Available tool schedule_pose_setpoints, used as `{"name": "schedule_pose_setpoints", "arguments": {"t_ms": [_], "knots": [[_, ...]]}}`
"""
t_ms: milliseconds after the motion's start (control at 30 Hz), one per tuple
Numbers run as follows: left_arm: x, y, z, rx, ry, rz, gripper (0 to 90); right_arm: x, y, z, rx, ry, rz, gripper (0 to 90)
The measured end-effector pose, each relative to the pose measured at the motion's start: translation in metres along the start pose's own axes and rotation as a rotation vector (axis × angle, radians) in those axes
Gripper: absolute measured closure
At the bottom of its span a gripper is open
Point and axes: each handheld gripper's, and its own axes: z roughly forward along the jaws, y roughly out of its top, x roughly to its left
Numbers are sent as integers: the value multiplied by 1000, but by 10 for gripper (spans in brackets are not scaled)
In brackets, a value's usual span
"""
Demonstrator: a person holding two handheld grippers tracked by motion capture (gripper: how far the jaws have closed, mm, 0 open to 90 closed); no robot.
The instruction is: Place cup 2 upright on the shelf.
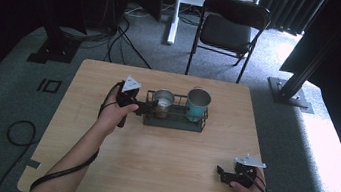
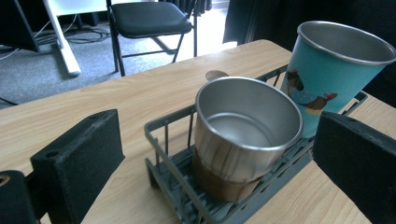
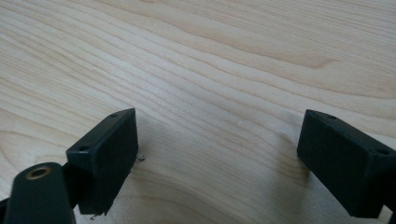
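A dark wire rack (image 1: 174, 124) stands at the middle of the wooden table (image 1: 163, 170). In it are a steel cup (image 1: 163, 99) with a brown band at its base, on the left, and a teal cup (image 1: 198, 104) with a cartoon print, on the right. My left gripper (image 1: 148, 106) reaches in from the left at the rack's left end, level with the steel cup. In the left gripper view its jaws stand wide open, with the steel cup (image 2: 247, 135) just ahead between them and untouched, and the teal cup (image 2: 336, 70) behind it. My right gripper (image 1: 221, 174) rests open near the front right edge, over bare wood (image 3: 219, 93).
A black folding chair (image 1: 228, 28) stands beyond the table's far edge, with cables and stand feet on the grey carpet. A black post base (image 1: 289, 95) sits off the table's far right corner. The rack's wire rim (image 2: 163, 135) rises in front of the steel cup.
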Motion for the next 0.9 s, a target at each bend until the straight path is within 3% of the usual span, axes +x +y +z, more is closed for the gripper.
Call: {"name": "schedule_pose_setpoints", "arguments": {"t_ms": [500,900], "knots": [[15,-12,-22,-5,28,-25,26,0,0,0,0,0,0,120],[26,-37,-43,20,83,-41,26,0,0,0,0,0,0,120]]}}
